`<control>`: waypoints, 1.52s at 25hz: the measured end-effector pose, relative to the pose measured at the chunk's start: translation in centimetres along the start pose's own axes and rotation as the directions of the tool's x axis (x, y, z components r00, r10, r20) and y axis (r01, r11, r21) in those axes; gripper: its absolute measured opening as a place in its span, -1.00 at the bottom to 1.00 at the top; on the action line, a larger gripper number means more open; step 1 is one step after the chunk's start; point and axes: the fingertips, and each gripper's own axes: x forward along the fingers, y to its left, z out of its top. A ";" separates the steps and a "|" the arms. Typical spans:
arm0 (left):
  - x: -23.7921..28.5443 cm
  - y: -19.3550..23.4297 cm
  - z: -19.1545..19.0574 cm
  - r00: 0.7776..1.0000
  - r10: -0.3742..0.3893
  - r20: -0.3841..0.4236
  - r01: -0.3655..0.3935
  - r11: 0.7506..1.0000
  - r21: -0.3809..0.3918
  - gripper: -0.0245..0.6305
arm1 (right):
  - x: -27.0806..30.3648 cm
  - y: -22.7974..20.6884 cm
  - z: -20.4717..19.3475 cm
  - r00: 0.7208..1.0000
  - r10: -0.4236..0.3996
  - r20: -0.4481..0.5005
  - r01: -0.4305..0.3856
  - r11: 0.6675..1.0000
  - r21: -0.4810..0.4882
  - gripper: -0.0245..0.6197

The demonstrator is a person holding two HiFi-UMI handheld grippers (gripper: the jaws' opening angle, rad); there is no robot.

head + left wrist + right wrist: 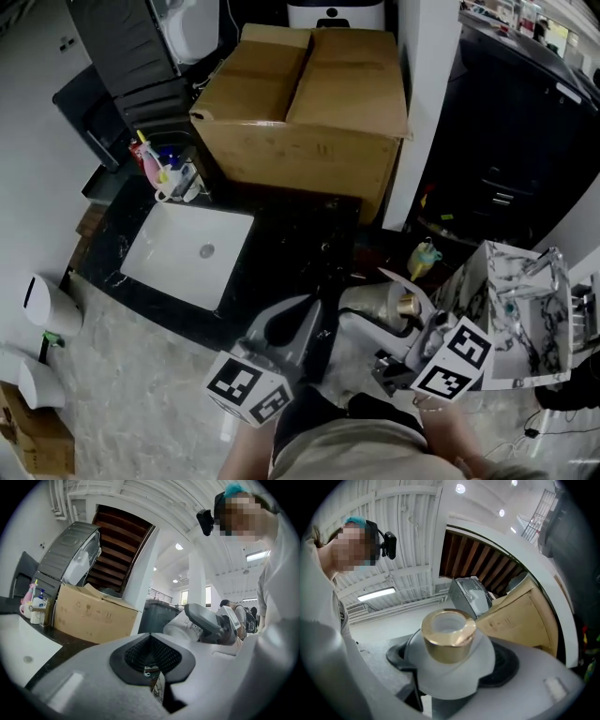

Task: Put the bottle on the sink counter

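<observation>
A white bottle (368,302) with a gold cap (406,305) lies tilted in the air over the counter's near right end. My right gripper (409,328) is shut on the bottle's neck; in the right gripper view the gold cap (448,635) stands up between the jaws (450,679). My left gripper (300,325) hovers just left of the bottle's base, jaws together. From the left gripper view the bottle (185,626) shows beyond the left gripper (152,662), apart from it. The black sink counter (291,244) with its white basin (187,248) lies ahead and left.
A big cardboard box (309,103) fills the counter's far end. A cup of toiletries (169,171) stands at the basin's far corner. A yellow and teal item (424,255) and a marble-patterned box (525,309) are at right. White bins (47,305) sit on the floor at left.
</observation>
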 end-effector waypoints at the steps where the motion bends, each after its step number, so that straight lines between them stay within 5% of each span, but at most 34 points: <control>1: 0.6 0.9 0.1 1.000 -0.012 -0.007 0.012 1.000 -0.003 -0.90 | 0.7 -0.6 0.1 1.000 -0.015 0.001 0.015 1.000 -0.001 0.14; 17: 8.0 15.1 -1.7 0.985 -0.138 -0.101 0.126 0.985 -0.118 -0.90 | 13.5 -11.1 -3.2 0.981 -0.182 -0.065 0.183 0.983 0.002 0.14; 38: 14.2 23.6 -5.2 0.960 -0.244 -0.139 0.207 0.948 -0.240 -0.90 | 19.4 -21.2 -6.1 0.912 -0.386 -0.142 0.379 0.922 -0.076 0.14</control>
